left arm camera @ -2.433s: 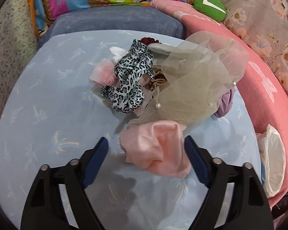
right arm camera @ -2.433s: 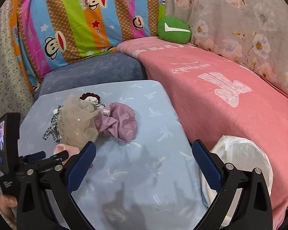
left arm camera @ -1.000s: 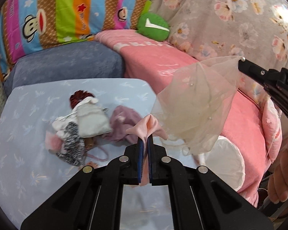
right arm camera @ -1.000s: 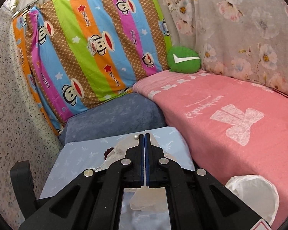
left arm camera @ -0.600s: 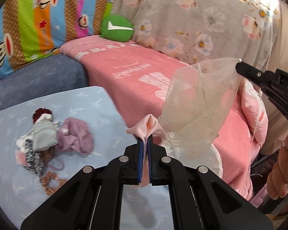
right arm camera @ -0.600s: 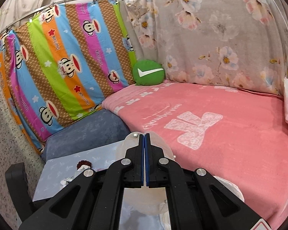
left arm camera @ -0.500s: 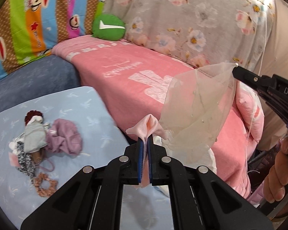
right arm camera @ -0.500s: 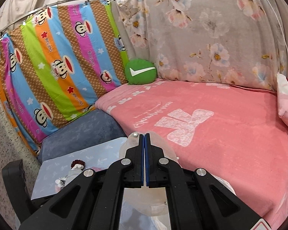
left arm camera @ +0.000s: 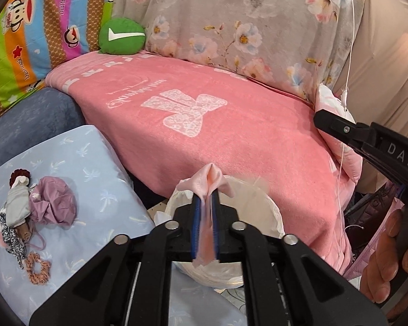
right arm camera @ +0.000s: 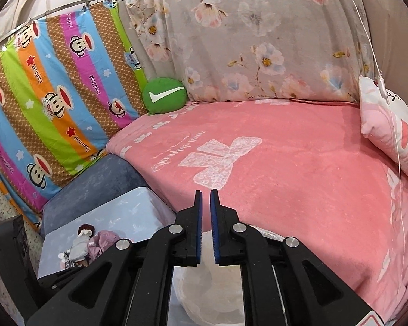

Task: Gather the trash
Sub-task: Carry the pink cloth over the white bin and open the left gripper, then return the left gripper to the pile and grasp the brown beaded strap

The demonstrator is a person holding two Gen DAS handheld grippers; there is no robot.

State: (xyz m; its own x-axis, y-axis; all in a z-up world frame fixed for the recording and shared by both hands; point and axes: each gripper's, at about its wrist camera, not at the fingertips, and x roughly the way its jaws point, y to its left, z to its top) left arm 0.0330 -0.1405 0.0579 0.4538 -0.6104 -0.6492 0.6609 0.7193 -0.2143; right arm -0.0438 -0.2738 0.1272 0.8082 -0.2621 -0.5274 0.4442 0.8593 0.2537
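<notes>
Most of the white-lined trash bin [left arm camera: 261, 203] is hidden behind the left gripper [left arm camera: 204, 212], so only its far rim shows. The jaws are opening, with the pink cloth [left arm camera: 208, 187] blurry in the gap, right over the bin. The right gripper [right arm camera: 206, 228] is opening too, nothing between its pads. The bin sits squeezed between the blue table [left arm camera: 95, 168] on the left and the pink blanket [left arm camera: 231, 135] on the far side. More scraps [left arm camera: 51, 203] lie far left on the table.
</notes>
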